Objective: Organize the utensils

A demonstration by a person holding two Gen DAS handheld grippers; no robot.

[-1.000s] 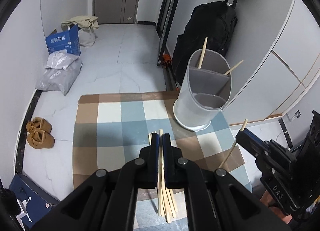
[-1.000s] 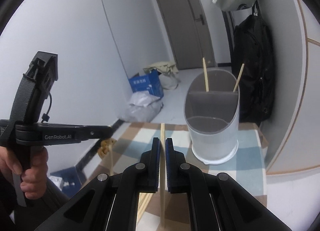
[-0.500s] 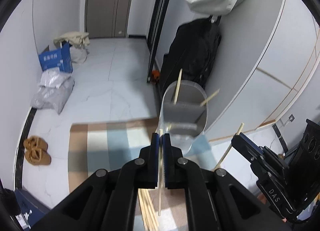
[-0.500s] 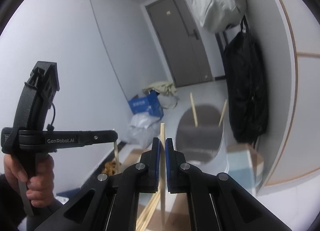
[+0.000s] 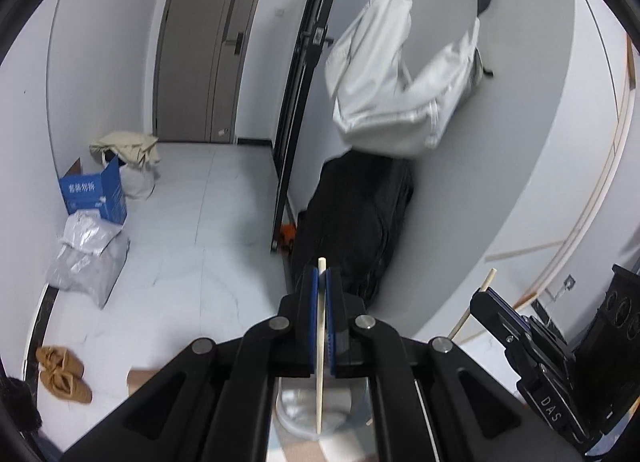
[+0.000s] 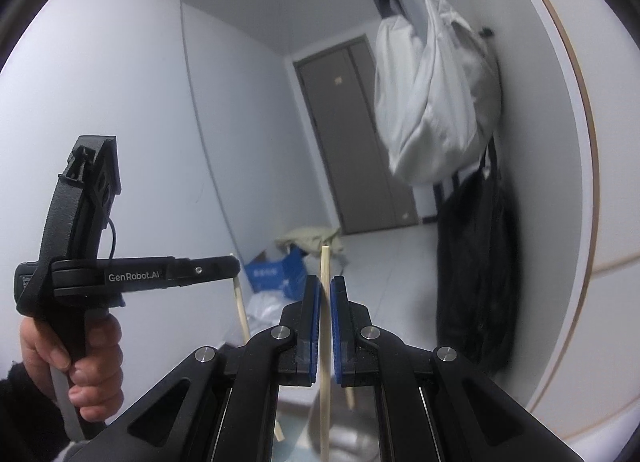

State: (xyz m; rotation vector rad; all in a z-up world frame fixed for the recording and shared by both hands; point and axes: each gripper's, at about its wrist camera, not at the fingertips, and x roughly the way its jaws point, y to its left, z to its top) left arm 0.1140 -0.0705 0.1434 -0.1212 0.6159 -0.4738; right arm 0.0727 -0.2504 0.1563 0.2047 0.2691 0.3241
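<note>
My left gripper is shut on a pale wooden chopstick that hangs straight down between its blue pads. Below it, between the fingers, shows part of the grey utensil holder. At the right edge of the left wrist view is my right gripper, holding its own chopstick. In the right wrist view, my right gripper is shut on that upright chopstick. A hand holds the left gripper at the left, its chopstick hanging down. The holder is dim at the bottom.
A black bag leans on the wall under a hanging white bag. A blue box, silver bags and brown slippers lie on the tiled floor at the left. A corner of the checked mat shows.
Both grippers have risen with their chopsticks and tipped upward. The holder has slid to the bottom of both views, and the mat with the loose chopsticks has dropped almost out of sight.
</note>
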